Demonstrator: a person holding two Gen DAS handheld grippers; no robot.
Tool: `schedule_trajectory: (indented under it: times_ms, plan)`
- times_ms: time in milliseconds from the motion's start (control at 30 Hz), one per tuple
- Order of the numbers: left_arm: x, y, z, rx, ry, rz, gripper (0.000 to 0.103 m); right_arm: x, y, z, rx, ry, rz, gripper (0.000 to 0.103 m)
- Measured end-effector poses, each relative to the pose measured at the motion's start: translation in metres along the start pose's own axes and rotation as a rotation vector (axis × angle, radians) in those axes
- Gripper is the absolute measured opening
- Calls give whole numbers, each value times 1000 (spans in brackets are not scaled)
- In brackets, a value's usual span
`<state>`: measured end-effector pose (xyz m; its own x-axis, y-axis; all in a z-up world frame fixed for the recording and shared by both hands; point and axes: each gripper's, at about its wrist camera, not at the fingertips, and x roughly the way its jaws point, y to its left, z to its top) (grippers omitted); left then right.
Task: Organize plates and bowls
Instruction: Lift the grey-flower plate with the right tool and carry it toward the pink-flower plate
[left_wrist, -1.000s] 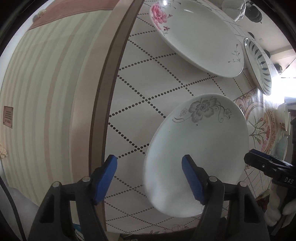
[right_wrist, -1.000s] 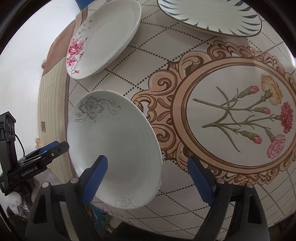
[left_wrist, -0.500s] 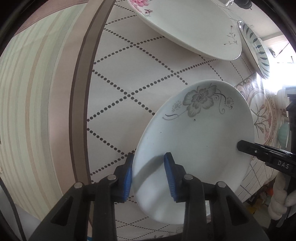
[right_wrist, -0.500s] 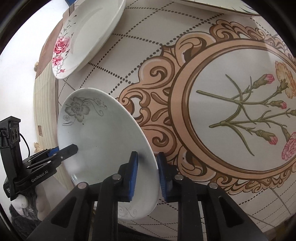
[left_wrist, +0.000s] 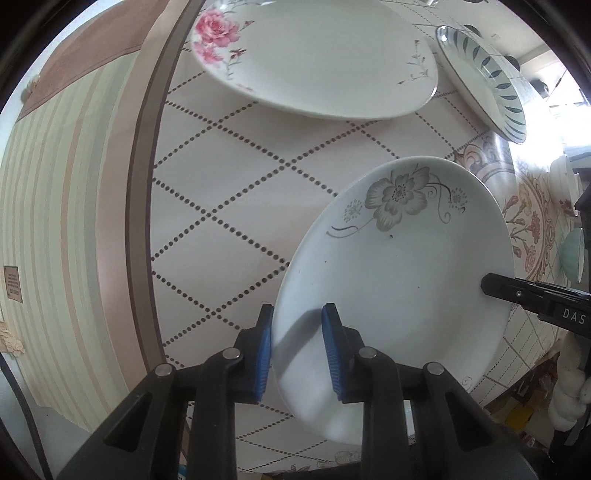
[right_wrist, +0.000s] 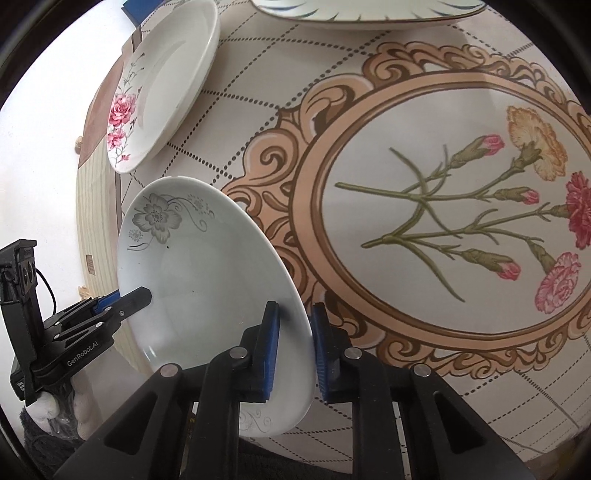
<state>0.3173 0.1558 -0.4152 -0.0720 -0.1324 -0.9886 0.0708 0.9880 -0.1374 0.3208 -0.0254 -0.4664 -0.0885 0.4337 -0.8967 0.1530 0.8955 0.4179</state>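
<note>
A white plate with a grey flower (left_wrist: 399, 266) is held above the table by both grippers. My left gripper (left_wrist: 297, 325) is shut on its left rim. My right gripper (right_wrist: 294, 326) is shut on its right rim (right_wrist: 295, 295). The plate also shows in the right wrist view (right_wrist: 199, 266), tilted, with the left gripper (right_wrist: 140, 295) on its far edge. The right gripper (left_wrist: 491, 286) shows at the plate's right edge in the left wrist view. A larger white plate with pink roses (left_wrist: 314, 55) lies beyond it, also seen in the right wrist view (right_wrist: 166, 81).
A blue-leaf patterned plate (left_wrist: 484, 81) sits at the back, also in the right wrist view (right_wrist: 369, 11). The tablecloth (right_wrist: 443, 221) has a large carnation medallion. A pale green bowl (left_wrist: 572, 254) and white dishes (left_wrist: 563, 177) stand at the far right. The table's left edge (left_wrist: 140, 184) drops away.
Both grippers closed on the grey-flower plate's opposite rims about half a second ago. The plate has since risen off the table and tilted a little.
</note>
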Motion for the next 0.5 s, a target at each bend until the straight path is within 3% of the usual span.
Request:
schedule_trajectory:
  times_ms: [200,500]
  plan:
    - [-9,-60,31,69,-35,-31,23,-54,-49,3,64,-70,0,19]
    - [16,-164,88,178,-32,-88,23,-112,-155,16,176,-137,-64,20]
